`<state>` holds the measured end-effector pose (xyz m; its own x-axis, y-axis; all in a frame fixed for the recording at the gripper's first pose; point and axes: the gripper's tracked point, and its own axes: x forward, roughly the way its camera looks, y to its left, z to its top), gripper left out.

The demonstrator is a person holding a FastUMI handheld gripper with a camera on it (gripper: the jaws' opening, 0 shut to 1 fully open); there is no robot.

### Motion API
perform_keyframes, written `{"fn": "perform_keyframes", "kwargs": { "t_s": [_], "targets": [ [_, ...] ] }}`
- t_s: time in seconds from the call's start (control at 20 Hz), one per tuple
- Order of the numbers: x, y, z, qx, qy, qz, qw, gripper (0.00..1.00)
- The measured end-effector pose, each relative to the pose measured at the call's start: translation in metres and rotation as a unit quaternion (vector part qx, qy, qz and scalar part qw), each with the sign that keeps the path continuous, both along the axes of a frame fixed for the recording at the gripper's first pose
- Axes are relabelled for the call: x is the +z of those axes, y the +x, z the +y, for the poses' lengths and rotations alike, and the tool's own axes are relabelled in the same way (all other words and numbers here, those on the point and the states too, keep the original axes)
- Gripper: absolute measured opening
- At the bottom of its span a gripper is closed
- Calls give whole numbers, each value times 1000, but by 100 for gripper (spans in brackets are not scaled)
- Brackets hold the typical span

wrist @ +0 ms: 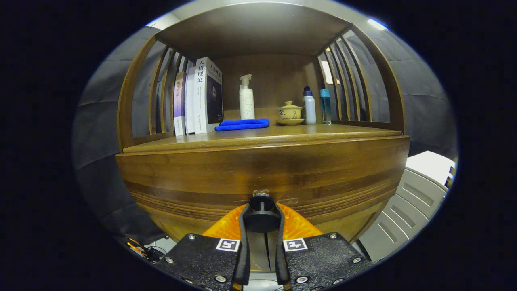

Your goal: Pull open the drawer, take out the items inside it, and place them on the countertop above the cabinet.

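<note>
The tongs [261, 216] sit close up against the front of the wooden cabinet [262, 169], their two fingers [243, 226] drawn in on the dark round knob [261, 218] of the drawer [262, 190] and pinching it from left and right; the knob's short stem points straight out of the drawer front toward the camera, and its disc lies flat between the fingers; the drawer front is a wide panel whose long axis runs left to right across the cabinet, and it lies flush with the cabinet face, not pulled out; what is inside cannot be seen.

Above the drawer lies the worktop [331, 131], a wooden surface under a slatted shelf frame; on it, from left to right, stand upright books [200, 99], a folded blue cloth [242, 124] lying flat with its long side left to right, a white pump bottle [246, 99] just behind the cloth, a lidded cup [290, 111] on a saucer, a white bottle [309, 106] with a dark cap, and a slim blue bottle [325, 106] just beside it; a white slatted object [412, 202] stands to the right of the cabinet.
</note>
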<state>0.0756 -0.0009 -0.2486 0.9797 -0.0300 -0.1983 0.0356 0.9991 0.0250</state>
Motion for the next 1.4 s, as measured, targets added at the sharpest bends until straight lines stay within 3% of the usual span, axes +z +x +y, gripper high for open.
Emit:
{"fn": "perform_keyframes", "kwargs": {
  "t_s": [1.4],
  "targets": [
    [-9, -120, 1, 6, 8, 22, 1000, 25]
  ]
}}
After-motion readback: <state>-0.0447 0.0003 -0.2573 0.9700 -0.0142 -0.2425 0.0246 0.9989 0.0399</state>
